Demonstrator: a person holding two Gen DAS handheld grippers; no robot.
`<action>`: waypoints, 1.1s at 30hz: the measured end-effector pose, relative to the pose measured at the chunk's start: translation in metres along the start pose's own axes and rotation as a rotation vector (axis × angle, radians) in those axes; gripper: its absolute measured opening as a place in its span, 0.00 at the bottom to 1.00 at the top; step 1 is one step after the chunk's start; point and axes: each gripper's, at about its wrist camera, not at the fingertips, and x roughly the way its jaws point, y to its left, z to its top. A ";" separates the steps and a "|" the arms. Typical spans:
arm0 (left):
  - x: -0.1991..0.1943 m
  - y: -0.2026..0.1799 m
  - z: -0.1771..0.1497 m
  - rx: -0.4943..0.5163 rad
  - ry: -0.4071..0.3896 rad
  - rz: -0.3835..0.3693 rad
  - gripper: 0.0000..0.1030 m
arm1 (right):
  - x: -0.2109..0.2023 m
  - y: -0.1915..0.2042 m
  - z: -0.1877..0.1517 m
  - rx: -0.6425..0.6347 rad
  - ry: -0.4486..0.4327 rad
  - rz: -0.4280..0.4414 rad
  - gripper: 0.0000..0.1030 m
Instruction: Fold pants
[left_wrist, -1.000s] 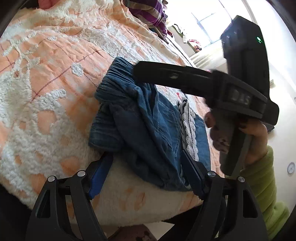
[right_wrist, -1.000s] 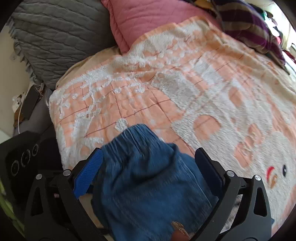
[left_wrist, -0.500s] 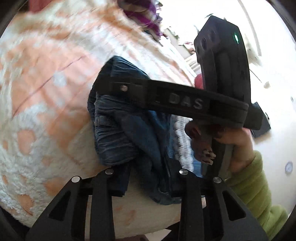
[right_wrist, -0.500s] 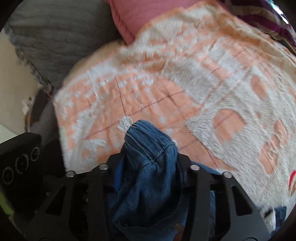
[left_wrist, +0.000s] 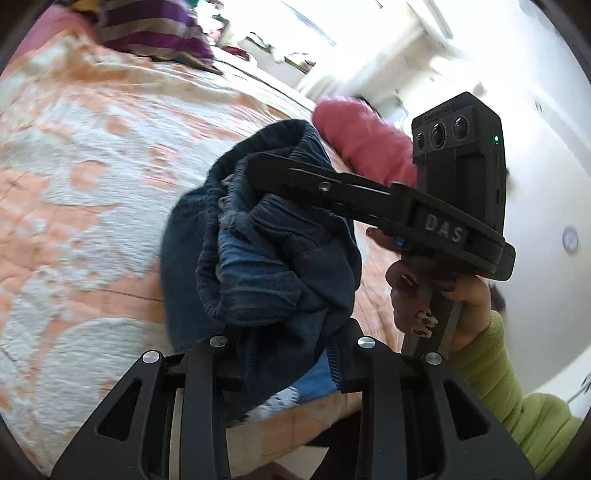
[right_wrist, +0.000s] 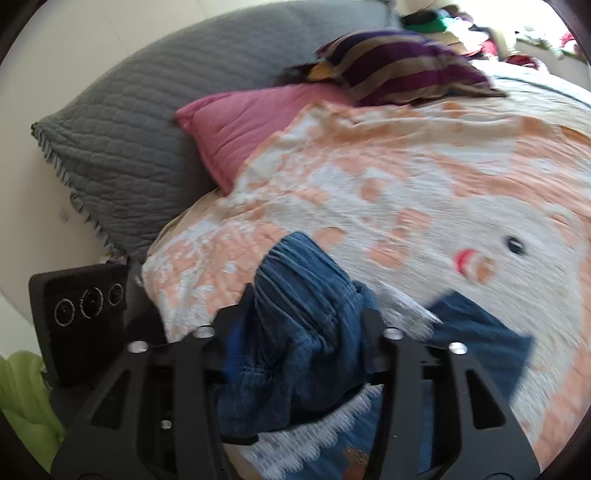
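The blue denim pants (left_wrist: 266, 251) hang bunched above an orange-and-white bedspread (left_wrist: 81, 177). My left gripper (left_wrist: 284, 354) is shut on the bundle's near edge. My right gripper (right_wrist: 299, 328) is shut on the elastic waistband of the pants (right_wrist: 306, 295). In the left wrist view the right gripper (left_wrist: 258, 166) reaches in from the right, its black arm across the top of the bundle. A lace-trimmed part of the pants (right_wrist: 476, 332) lies on the bed below.
A grey quilted pillow (right_wrist: 140, 129), a pink pillow (right_wrist: 251, 118) and a purple striped cloth (right_wrist: 402, 70) lie at the head of the bed. A pink cushion (left_wrist: 362, 136) sits behind the pants. The bed's near edge (left_wrist: 295, 424) is just below my grippers.
Both grippers have gone from open to shut on the pants. They have lifted the bundle off the bedspread and both views have swung.
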 end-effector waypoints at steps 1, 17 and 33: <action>0.007 -0.007 -0.003 0.027 0.017 0.009 0.35 | -0.010 -0.007 -0.009 0.017 -0.031 -0.032 0.65; 0.016 0.001 -0.055 0.131 0.141 0.130 0.42 | 0.003 -0.056 -0.079 0.022 0.157 -0.370 0.63; 0.001 -0.020 -0.051 0.268 0.076 0.297 0.19 | 0.028 -0.030 -0.018 -0.131 0.159 -0.298 0.45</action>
